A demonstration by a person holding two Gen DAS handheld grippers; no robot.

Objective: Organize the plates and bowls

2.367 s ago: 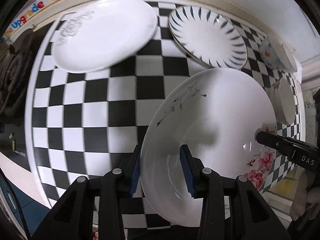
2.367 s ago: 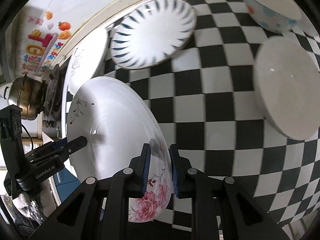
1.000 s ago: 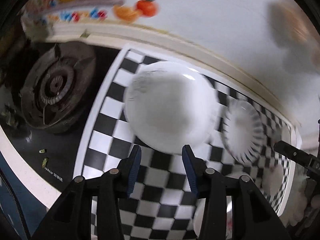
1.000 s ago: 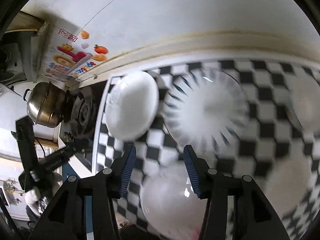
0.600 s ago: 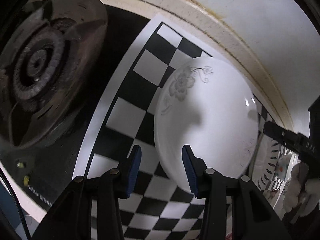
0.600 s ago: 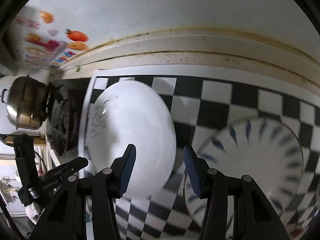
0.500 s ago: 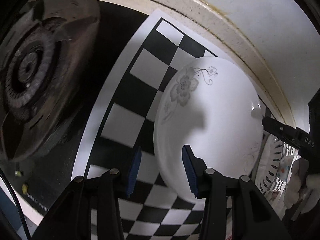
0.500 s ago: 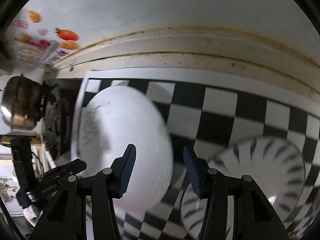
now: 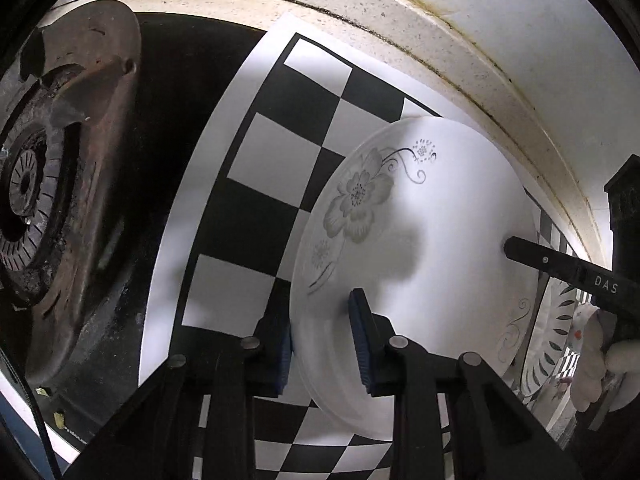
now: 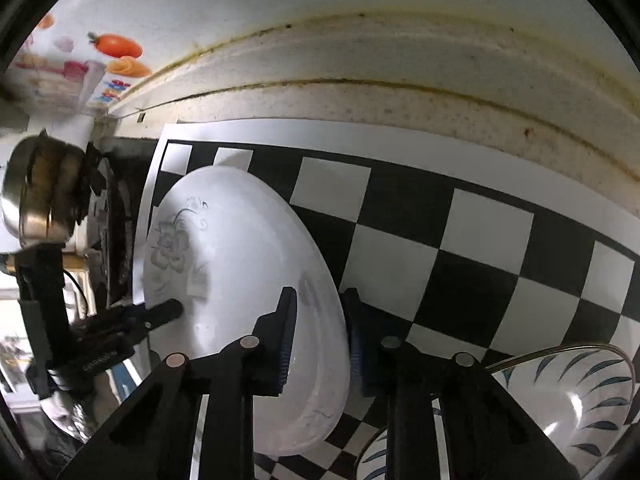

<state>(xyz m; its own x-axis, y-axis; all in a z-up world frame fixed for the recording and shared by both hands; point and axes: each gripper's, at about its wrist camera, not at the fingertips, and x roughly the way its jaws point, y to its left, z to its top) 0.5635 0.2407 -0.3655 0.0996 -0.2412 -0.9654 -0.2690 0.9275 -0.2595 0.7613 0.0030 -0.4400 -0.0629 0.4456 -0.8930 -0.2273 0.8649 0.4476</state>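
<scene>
A white plate with a grey flower print [image 9: 440, 220] lies on the checkered mat [image 9: 280, 152] near its far left corner. My left gripper [image 9: 322, 344] straddles the plate's near rim; its jaws are closing, with the rim filling the gap between the blue pads. In the right wrist view the same plate [image 10: 240, 240] has its right rim between the closing jaws of my right gripper [image 10: 320, 340], and the pads touch it on both sides. Each view shows the other gripper's finger lying over the plate's opposite edge.
A rusty stove burner [image 9: 48, 200] sits just left of the mat, with a metal pot [image 10: 36, 196] beyond it. A plate with blue stripes [image 10: 560, 392] lies close on the right. The speckled wall ledge [image 9: 440, 20] runs right behind the plate.
Both grippers left the big pink-flowered plate and swung over and down to the grey-flowered plate. In the last half second both pairs of jaws narrowed onto its rim.
</scene>
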